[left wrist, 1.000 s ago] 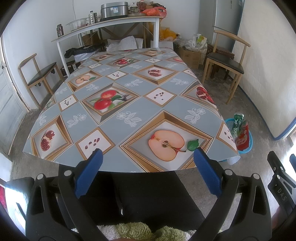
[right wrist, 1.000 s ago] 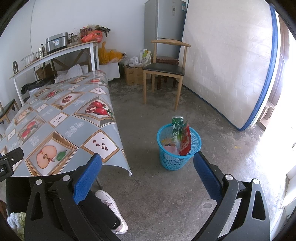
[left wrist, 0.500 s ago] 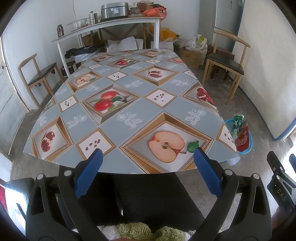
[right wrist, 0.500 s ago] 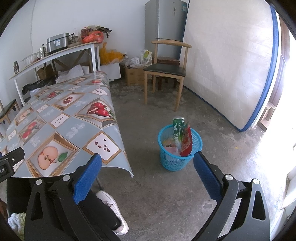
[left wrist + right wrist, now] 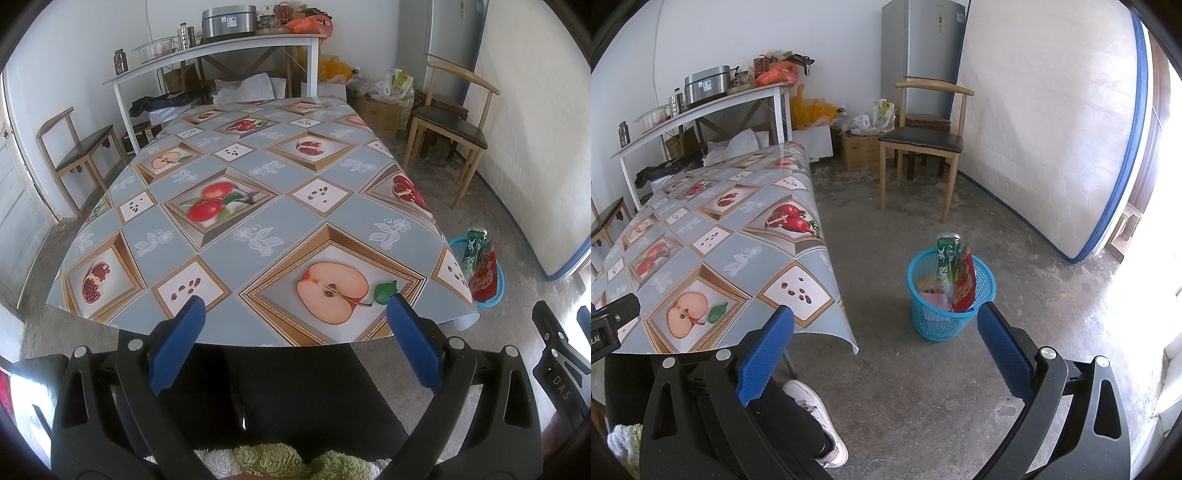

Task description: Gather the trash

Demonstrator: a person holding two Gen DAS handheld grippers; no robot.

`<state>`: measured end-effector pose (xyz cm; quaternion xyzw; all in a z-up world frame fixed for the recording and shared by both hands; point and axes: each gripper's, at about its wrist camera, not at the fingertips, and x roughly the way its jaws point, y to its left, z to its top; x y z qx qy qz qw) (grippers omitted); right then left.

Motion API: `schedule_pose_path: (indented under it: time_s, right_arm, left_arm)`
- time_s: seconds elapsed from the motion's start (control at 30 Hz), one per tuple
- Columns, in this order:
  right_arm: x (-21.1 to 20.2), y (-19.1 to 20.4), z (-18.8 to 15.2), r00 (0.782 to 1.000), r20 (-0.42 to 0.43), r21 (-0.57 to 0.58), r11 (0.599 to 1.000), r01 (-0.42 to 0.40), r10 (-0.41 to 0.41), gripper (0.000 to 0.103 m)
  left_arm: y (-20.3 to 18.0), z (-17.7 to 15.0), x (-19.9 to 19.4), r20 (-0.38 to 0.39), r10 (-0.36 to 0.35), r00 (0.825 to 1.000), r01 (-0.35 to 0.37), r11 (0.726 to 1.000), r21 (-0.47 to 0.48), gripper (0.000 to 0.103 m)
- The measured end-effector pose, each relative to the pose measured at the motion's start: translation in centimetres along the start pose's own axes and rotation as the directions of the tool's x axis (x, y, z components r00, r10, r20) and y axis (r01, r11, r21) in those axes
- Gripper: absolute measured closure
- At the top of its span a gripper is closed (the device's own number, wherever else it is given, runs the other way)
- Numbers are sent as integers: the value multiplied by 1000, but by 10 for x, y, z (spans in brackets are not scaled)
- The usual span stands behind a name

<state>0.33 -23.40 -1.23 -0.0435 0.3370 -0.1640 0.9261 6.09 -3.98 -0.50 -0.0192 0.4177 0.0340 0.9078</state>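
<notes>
A blue plastic basket [image 5: 923,317] stands on the concrete floor right of the table, holding a green packet [image 5: 946,258], a red packet [image 5: 964,282] and smaller wrappers. The left wrist view shows the basket [image 5: 496,286] half hidden behind the table corner. The table [image 5: 258,206] carries a fruit-print cloth with no loose item on it. My left gripper [image 5: 295,328] is open, hovering before the table's near edge above a person's dark-trousered lap. My right gripper [image 5: 884,334] is open over the floor, short of the basket, with nothing between its fingers.
A wooden chair [image 5: 923,142] stands beyond the basket by a grey fridge [image 5: 919,51]. A white mattress [image 5: 1052,140] leans on the right wall. Another chair [image 5: 79,147] stands left of the table. A cluttered white shelf [image 5: 207,51] and boxes fill the back. A white shoe [image 5: 816,410] rests below.
Both views have crept slightly lower and nearer; the right gripper has drawn back a little from the basket. Both stay open and hold nothing.
</notes>
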Motion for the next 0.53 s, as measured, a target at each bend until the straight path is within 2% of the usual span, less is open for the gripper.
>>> schedule_pose_path:
  time_s: [0.53]
  right_arm:
    - [0,1,0,1000,0,2,1000,2,-2,6]
  left_arm:
    - [1,0,-1,-7,0,1000,0,1000,-1,9]
